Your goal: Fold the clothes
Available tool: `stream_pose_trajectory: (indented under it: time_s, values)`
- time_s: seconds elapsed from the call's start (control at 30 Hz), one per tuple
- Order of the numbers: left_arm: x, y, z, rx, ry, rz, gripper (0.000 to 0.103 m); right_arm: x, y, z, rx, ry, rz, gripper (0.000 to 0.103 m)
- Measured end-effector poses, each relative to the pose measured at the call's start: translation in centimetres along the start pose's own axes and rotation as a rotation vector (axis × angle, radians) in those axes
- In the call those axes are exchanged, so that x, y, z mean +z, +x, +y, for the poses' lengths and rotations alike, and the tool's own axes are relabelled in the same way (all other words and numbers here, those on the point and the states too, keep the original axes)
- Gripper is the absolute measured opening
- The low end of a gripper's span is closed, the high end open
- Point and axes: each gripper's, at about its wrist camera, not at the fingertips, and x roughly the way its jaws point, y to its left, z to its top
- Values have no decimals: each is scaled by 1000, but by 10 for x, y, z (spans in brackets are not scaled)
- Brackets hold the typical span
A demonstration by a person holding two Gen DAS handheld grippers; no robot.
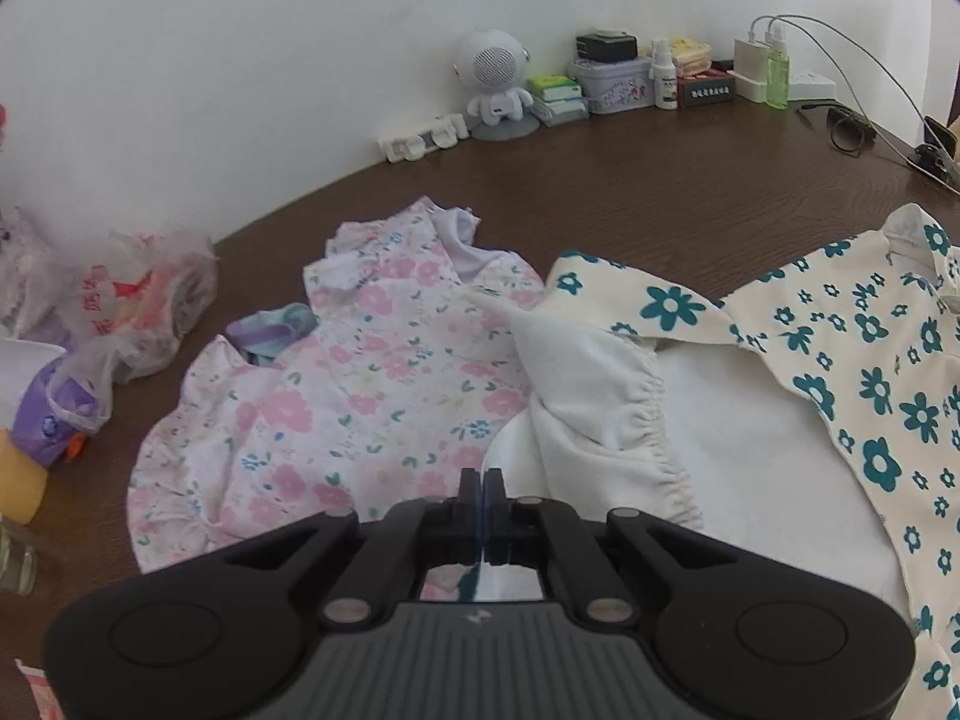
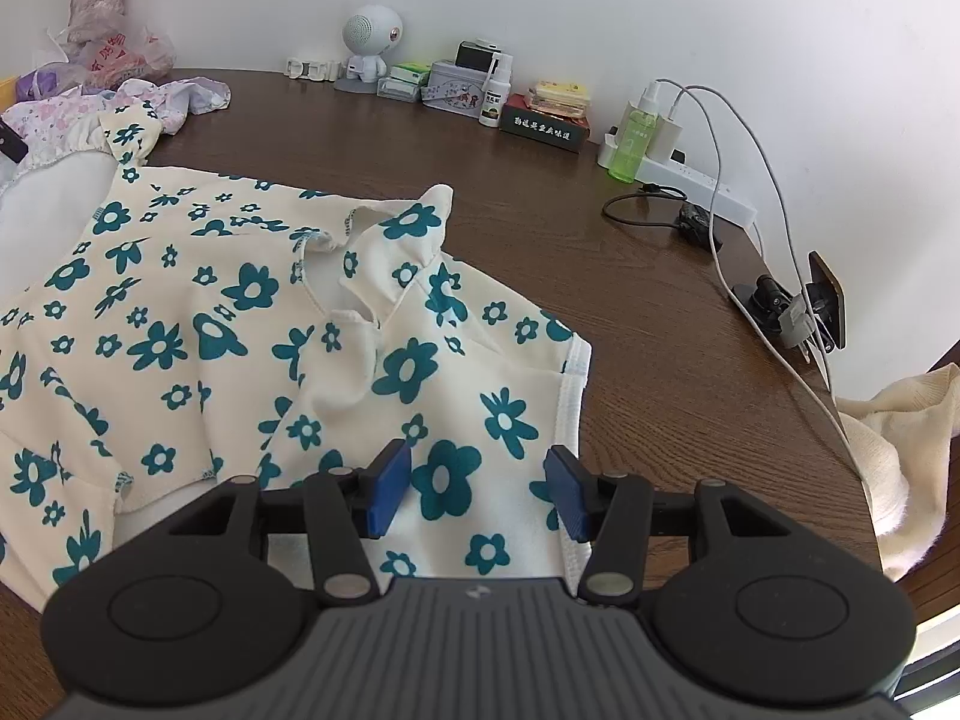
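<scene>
Soft cream teal-flowered garment (image 2: pixel 198 324) w/ gathered hem; left fingers (image 1: pixel 483 483) closed, empty; right fingers (image 2: pixel 390 483) apart.

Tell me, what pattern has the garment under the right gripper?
Cream garment with teal flowers, clearest in the right wrist view.

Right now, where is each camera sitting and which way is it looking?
Left wrist: sits on the left gripper, jaws shut, looking down at the pink-flowered garment; only the gripper shows.
Right wrist: sits on the right gripper, jaws open, looking down over the cream garment with teal flowers; only the gripper shows.
Both share the white round-headed robot figure by the wall.
</scene>
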Motion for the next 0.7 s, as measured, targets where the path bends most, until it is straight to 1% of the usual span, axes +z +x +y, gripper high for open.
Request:
stream_pose_trajectory:
  time_s: [0.03,0.07,0.17,0.27,0.3,0.33,0.4,0.43,0.47,0.57,0.63,0.67,0.7]
  values:
    - [-3,-6,5,58,-13,-23,0,0,0,0,-2,2,0,50]
    - [-8,-10,13,117,-48,-40,0,0,0,1,-5,3,-1,50]
    - [-31,-18,36,215,-160,-51,0,-2,-1,2,-10,14,-8,50]
    - [-51,-16,53,133,-254,-3,1,-2,0,0,-5,27,-11,50]
    - [-55,-17,59,60,-303,2,3,-2,0,0,-4,29,-10,50]
    - [-57,-20,62,18,-338,-6,7,-2,0,0,-3,31,-10,50]
    - [-54,-28,60,-5,-347,-50,11,-2,0,0,-4,34,-10,50]
    - [-51,-32,51,-18,-325,-68,19,-2,-1,0,-5,36,-10,50]
    - [-48,-35,42,-32,-303,-86,25,-1,-1,1,-5,37,-10,50]
    - [-37,-45,16,-75,-234,-136,34,-1,-2,-1,8,46,-11,51]
    - [-35,-44,-6,-133,-163,-131,36,-1,-5,-6,26,78,-12,50]
    - [-35,-43,-20,-149,-115,-126,36,-2,-7,-8,33,91,-17,50]
    - [-36,-42,-29,-150,-85,-122,36,-2,-11,-10,37,99,-26,50]
